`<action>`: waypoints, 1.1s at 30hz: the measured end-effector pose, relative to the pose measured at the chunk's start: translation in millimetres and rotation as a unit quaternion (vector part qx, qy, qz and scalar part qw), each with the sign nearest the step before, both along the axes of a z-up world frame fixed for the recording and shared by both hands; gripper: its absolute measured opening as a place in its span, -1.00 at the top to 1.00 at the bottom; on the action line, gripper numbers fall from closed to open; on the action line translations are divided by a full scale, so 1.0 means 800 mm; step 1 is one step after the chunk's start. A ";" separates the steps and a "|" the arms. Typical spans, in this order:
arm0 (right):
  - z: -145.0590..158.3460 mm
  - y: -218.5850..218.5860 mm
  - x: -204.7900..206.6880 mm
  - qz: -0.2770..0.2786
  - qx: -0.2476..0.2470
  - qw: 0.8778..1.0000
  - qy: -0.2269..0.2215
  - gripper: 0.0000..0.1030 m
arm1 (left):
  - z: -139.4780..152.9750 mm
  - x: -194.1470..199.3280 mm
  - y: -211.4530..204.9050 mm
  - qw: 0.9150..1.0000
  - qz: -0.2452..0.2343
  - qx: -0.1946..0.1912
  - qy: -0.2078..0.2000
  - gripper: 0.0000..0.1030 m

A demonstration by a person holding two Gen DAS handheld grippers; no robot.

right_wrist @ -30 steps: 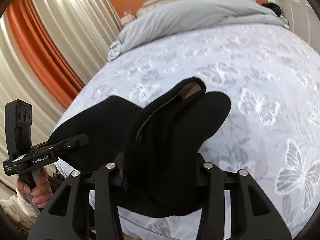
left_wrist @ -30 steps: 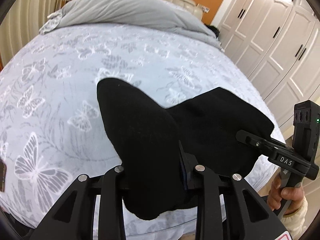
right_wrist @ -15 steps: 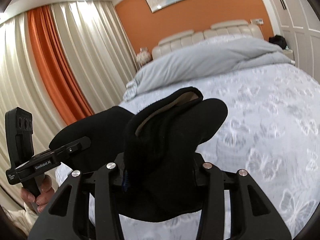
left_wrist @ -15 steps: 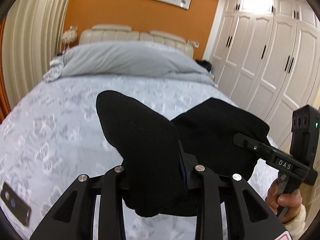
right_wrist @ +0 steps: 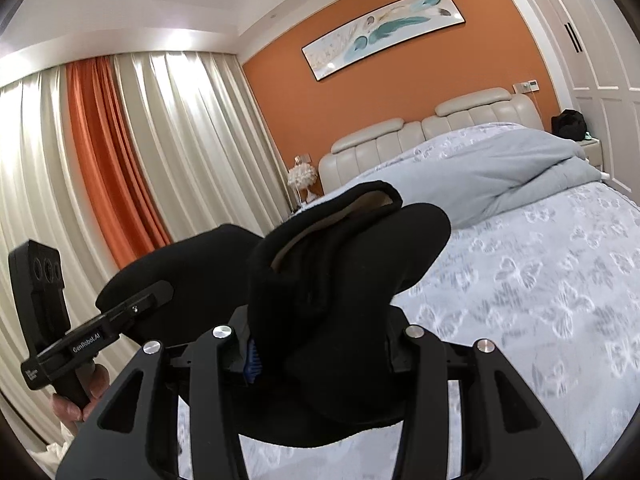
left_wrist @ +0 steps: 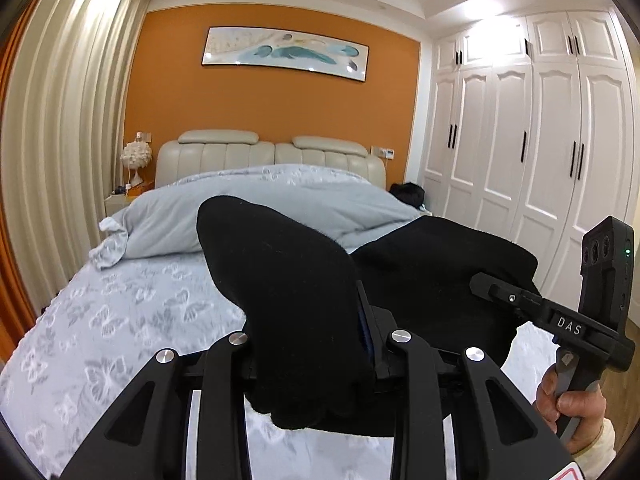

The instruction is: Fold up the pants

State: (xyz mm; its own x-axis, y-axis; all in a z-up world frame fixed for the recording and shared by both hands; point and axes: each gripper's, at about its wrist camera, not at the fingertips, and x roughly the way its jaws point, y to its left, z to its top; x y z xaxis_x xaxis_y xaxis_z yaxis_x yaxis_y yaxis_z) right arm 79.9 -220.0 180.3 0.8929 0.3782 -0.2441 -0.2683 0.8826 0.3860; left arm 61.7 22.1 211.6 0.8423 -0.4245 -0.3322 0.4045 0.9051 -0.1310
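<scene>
The black pants (left_wrist: 288, 280) hang between my two grippers, lifted above the bed. My left gripper (left_wrist: 316, 344) is shut on one bunched end of them. My right gripper (right_wrist: 320, 344) is shut on the other end of the pants (right_wrist: 344, 264), where a pale inner lining shows at the top fold. The right gripper also shows at the right of the left wrist view (left_wrist: 520, 300), and the left gripper shows at the left of the right wrist view (right_wrist: 132, 312). The cloth hides the fingertips in both views.
The bed (left_wrist: 120, 320) with a pale butterfly-print cover lies below and ahead. A grey duvet (left_wrist: 280, 192) is heaped by the cream headboard (left_wrist: 224, 152). White wardrobes (left_wrist: 520, 140) stand on the right, curtains (right_wrist: 120, 160) on the left.
Both grippers have risen and tilted up with the pants. The views went from looking down at the bed to looking across the room at the wall.
</scene>
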 end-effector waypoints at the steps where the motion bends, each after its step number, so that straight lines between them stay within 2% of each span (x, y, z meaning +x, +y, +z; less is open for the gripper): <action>1: 0.002 -0.002 0.010 0.000 -0.001 1.000 -0.002 0.20 | 0.003 0.012 0.000 1.000 0.001 -0.001 -0.004 0.45; 4: 0.003 -0.011 0.051 -0.002 0.000 1.000 -0.004 0.20 | 0.007 0.050 -0.004 1.000 0.003 -0.002 -0.015 0.44; 8: -0.016 -0.025 0.103 -0.006 0.007 1.000 -0.003 0.20 | -0.005 0.100 -0.012 1.000 0.007 -0.003 -0.026 0.44; 14: -0.083 -0.057 0.192 -0.014 0.023 1.000 0.008 0.20 | -0.065 0.196 -0.025 1.000 0.006 -0.002 -0.024 0.42; 20: -0.181 -0.075 0.261 -0.024 0.032 0.998 0.046 0.20 | -0.165 0.279 -0.036 1.000 0.011 0.009 -0.010 0.40; 23: -0.242 -0.078 0.288 -0.028 0.037 0.996 0.083 0.20 | -0.224 0.311 -0.039 1.000 0.016 0.013 0.017 0.40; 25: -0.279 -0.077 0.299 -0.025 0.033 0.993 0.109 0.20 | -0.272 0.329 -0.037 0.999 0.017 0.013 0.050 0.40; 28: -0.336 -0.070 0.309 -0.018 0.014 0.988 0.154 0.20 | -0.327 0.340 -0.034 0.996 0.017 0.024 0.088 0.40; 30: -0.359 -0.065 0.305 -0.020 0.000 0.986 0.163 0.19 | -0.361 0.340 -0.030 0.993 0.019 0.033 0.107 0.40; 33: -0.369 -0.069 0.297 -0.020 0.008 0.987 0.161 0.18 | -0.376 0.325 -0.031 0.994 0.018 0.045 0.094 0.39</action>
State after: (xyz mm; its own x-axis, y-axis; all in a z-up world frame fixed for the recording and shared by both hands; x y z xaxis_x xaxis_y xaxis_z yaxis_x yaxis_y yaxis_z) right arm 317.3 -275.2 -114.9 0.7845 0.3498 -0.5121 -0.0937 0.8831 0.4597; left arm 322.0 -2.5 -89.1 0.7754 -0.3575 -0.5205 0.3483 0.9297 -0.1196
